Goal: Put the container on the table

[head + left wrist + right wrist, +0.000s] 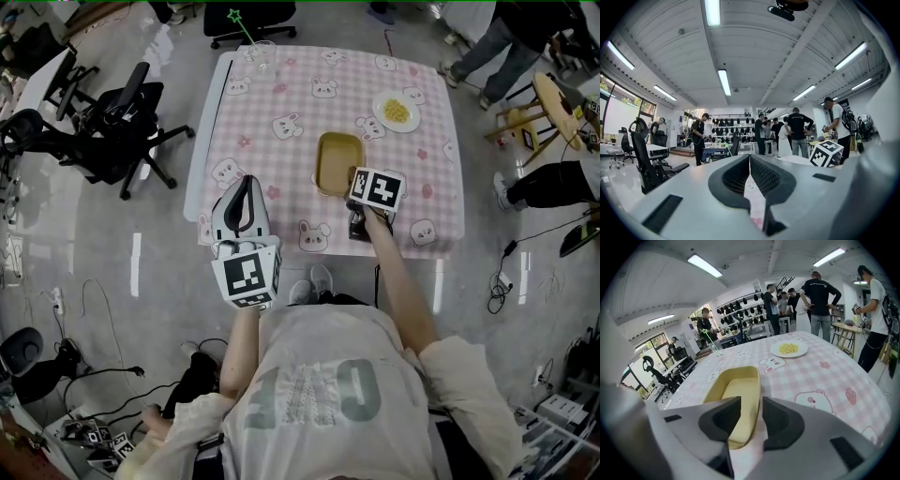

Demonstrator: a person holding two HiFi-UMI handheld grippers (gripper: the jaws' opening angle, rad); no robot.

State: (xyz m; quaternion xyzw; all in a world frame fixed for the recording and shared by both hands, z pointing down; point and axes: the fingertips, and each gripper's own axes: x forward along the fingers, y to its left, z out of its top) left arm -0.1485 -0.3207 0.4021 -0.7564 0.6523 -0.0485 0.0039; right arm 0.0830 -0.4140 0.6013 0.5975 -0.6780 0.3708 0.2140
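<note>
We see the yellow container [339,161] standing on the pink checked table [300,70] near its middle, with a plate of yellow food [397,111] well apart at the far right. Our right gripper [751,401] has its jaws spread wide, with the container's near rim between them and the pads not pressing on it. Our left gripper [749,157] hovers by the table's near left corner, its jaws pressed together on nothing.

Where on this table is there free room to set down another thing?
Widest bare patch: the left half of the table, between the glass at the far corner and the left gripper at the near edge. The near right corner is bare. Crowded: the middle-right, with the container, the right gripper at its rim and the plate.
</note>
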